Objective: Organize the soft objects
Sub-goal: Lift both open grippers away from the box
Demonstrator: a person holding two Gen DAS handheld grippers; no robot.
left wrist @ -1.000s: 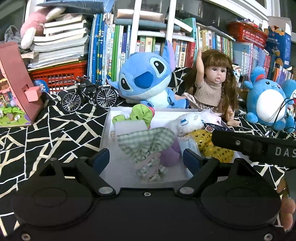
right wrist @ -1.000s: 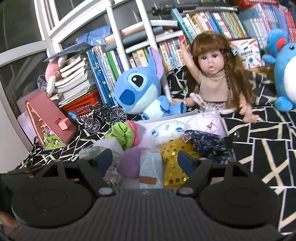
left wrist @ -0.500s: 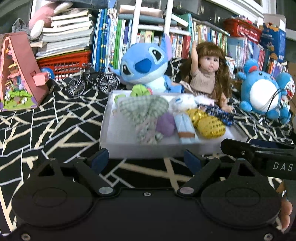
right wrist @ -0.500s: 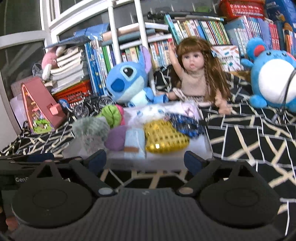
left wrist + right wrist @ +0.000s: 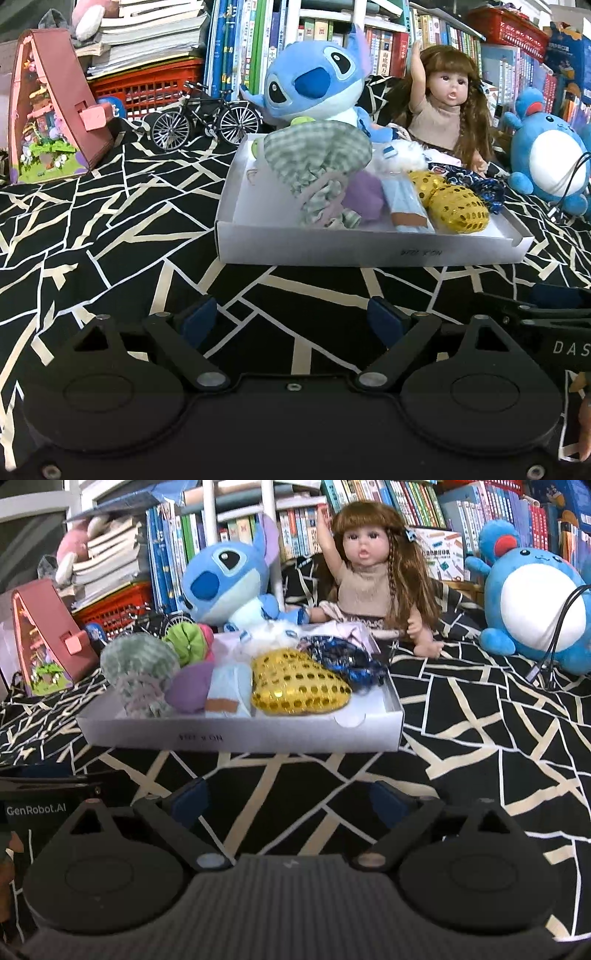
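This looks like a child's room at home. A black cloth (image 5: 92,229) with white lines covers the surface. Along its far edge stand rows of books (image 5: 236,44), a blue plush toy (image 5: 314,85), a doll (image 5: 450,107) and a toy bicycle (image 5: 207,114). A white box (image 5: 369,251) of soft things sits in the middle.

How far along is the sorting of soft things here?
Mostly done, it seems. The white box already holds the checked cloth, a purple pouch, a light blue piece, the gold sequin cushion and a dark blue cloth. Nothing is in hand: the left claw is open and empty, and the right claw is opening over bare black cloth. I see no loose small items left.
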